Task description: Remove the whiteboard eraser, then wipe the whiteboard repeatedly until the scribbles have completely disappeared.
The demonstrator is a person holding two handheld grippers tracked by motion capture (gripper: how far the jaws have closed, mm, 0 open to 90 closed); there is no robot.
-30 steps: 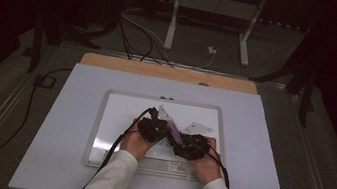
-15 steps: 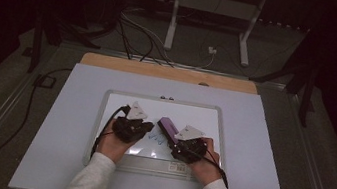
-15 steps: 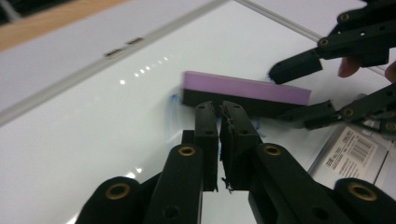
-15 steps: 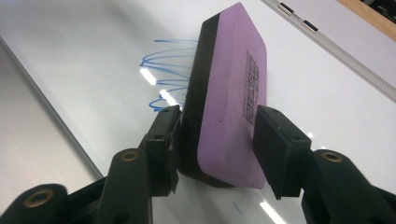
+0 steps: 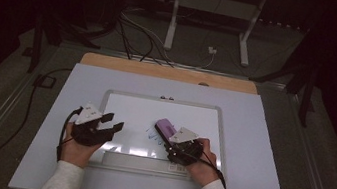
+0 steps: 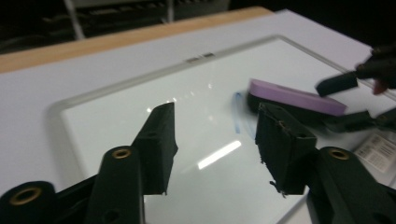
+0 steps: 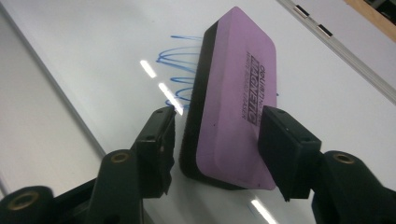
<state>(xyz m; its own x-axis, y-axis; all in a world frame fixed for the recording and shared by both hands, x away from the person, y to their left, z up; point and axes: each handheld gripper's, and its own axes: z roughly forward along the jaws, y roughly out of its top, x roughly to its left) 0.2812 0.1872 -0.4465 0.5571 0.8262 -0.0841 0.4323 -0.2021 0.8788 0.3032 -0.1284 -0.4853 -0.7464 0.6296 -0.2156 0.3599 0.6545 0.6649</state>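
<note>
A purple eraser (image 5: pixel 165 127) with a black felt base lies on the whiteboard (image 5: pixel 164 111), over a blue scribble (image 5: pixel 151 133). My right gripper (image 5: pixel 168 137) is shut on the eraser (image 7: pixel 233 88), one jaw on each long side, as the right gripper view (image 7: pixel 217 135) shows. The scribble (image 7: pixel 180 60) runs out from under the eraser's left side. My left gripper (image 5: pixel 113 121) hovers open over the board's left edge, nothing between its jaws (image 6: pixel 215 126). From the left gripper view the eraser (image 6: pixel 294 95) lies ahead to the right.
The whiteboard rests on a pale table sheet (image 5: pixel 81 86), with a wooden strip (image 5: pixel 170 72) along the far edge. The board's bottom rail (image 5: pixel 131 161) lies between my hands. Cables (image 5: pixel 135 34) and a metal stand (image 5: pixel 214 10) are on the floor beyond.
My left gripper has drawn away from the eraser, leftward to the board's left edge, and stands open. The right gripper keeps hold of the eraser near the board's middle.
</note>
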